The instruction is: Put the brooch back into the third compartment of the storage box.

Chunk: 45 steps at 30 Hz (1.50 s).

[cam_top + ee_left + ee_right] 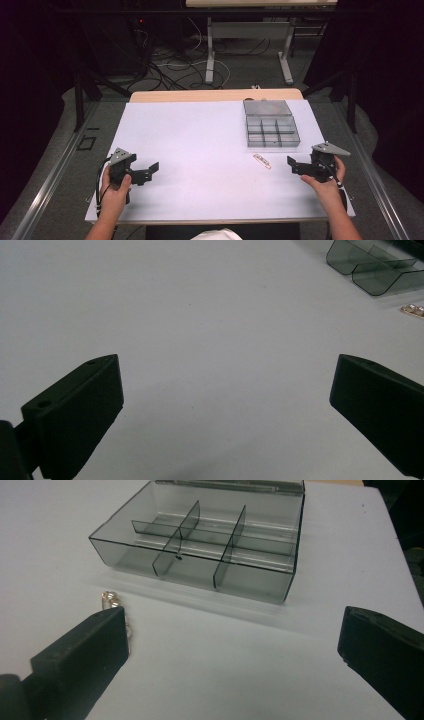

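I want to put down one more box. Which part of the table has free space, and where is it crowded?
The white table top is bare across its left and middle, between the left gripper and the clear divided box. It is crowded at the right: the box, the small metal piece before it, and the right gripper close by.

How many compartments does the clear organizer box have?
6: the organizer box has two rows of three, one row nearer its open lid, one nearer the small chain.
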Each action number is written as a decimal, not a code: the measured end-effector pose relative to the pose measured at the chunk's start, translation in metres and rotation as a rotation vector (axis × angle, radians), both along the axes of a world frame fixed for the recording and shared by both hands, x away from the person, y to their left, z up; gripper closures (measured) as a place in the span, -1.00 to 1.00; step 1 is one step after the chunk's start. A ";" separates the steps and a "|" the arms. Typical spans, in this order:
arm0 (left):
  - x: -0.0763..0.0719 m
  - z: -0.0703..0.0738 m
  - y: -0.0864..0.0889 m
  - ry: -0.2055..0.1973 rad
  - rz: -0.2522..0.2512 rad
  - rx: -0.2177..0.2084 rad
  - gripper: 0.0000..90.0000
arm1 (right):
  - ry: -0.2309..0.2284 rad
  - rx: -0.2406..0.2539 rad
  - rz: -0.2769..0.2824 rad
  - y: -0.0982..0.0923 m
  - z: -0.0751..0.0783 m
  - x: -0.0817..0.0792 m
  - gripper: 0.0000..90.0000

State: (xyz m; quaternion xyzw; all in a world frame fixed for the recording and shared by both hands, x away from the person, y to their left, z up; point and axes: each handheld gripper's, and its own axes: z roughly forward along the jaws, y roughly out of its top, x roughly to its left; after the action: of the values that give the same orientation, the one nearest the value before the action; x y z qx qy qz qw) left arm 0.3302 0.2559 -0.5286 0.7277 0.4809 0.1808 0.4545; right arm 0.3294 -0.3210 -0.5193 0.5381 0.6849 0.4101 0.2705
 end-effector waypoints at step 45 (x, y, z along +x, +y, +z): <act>-0.009 0.002 -0.014 -0.006 -0.023 0.132 -0.98 | 0.112 -0.195 0.255 0.053 0.040 0.024 -0.78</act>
State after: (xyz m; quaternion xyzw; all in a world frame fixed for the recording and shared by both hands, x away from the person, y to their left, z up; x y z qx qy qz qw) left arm 0.3216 0.2419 -0.5264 0.7611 0.4581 0.2087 0.4091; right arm 0.3534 -0.2678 -0.4794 0.4402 0.7980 0.3422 0.2287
